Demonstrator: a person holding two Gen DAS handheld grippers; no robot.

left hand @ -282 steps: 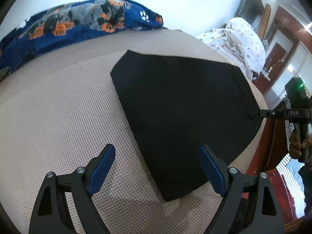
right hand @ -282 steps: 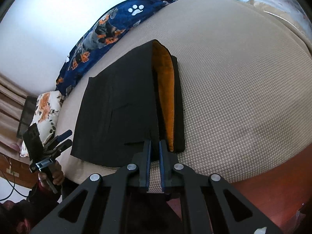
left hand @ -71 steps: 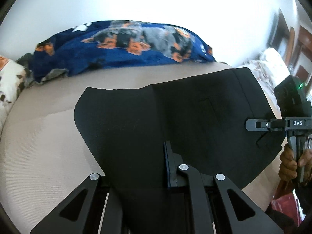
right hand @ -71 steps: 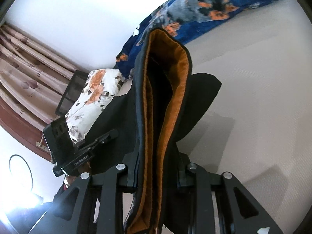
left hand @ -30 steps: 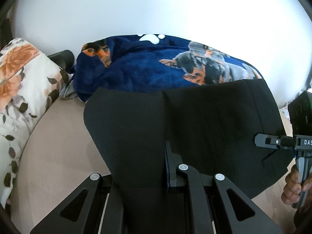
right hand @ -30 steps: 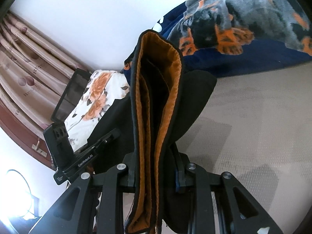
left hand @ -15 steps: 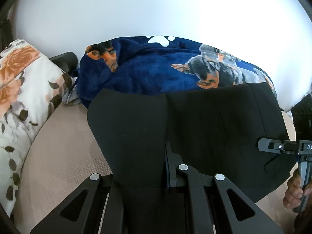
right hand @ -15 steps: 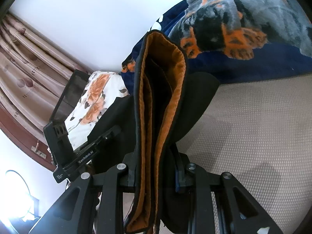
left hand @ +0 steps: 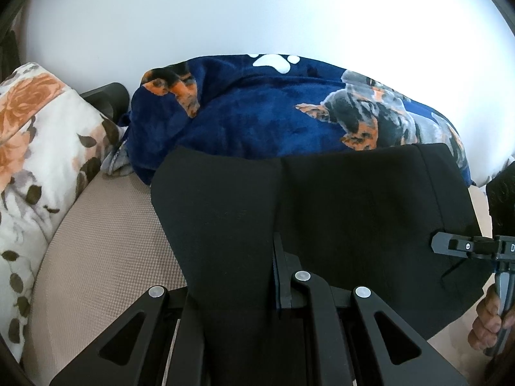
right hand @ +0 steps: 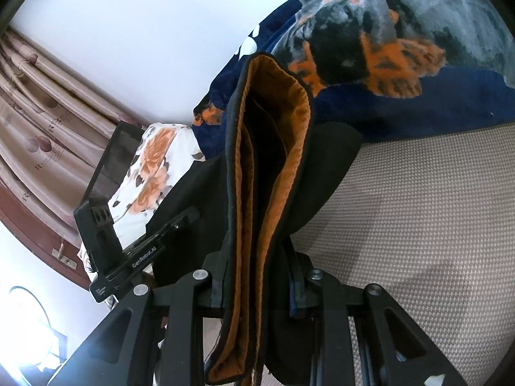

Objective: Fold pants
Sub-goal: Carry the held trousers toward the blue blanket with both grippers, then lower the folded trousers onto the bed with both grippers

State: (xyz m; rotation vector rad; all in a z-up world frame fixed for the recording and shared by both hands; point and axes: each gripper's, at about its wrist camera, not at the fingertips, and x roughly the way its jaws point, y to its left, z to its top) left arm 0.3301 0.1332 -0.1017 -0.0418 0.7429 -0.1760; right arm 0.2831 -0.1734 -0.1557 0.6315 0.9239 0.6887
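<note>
The black pants (left hand: 338, 212) hang stretched between both grippers above the beige bed (left hand: 106, 251). My left gripper (left hand: 275, 276) is shut on the cloth, which drapes over its left finger and hides it. In the right wrist view the waistband with its orange lining (right hand: 276, 173) stands up from my right gripper (right hand: 257, 286), which is shut on the folded layers. The right gripper (left hand: 450, 246) also shows at the right edge of the left wrist view, pinching the pants' side, with a hand (left hand: 489, 325) on its handle. The left gripper (right hand: 173, 222) appears at the left of the right wrist view.
A blue dog-print blanket (left hand: 289, 112) lies along the white wall just beyond the pants. A floral pillow (left hand: 38, 148) sits at the left. Curtains (right hand: 42, 122) and a dark frame (right hand: 106, 157) stand behind it. Beige mattress (right hand: 418, 225) spreads below right.
Both grippers have carried the lifted pants a little closer to the blue blanket and the wall; the blanket looks larger in both views. Grips are unchanged.
</note>
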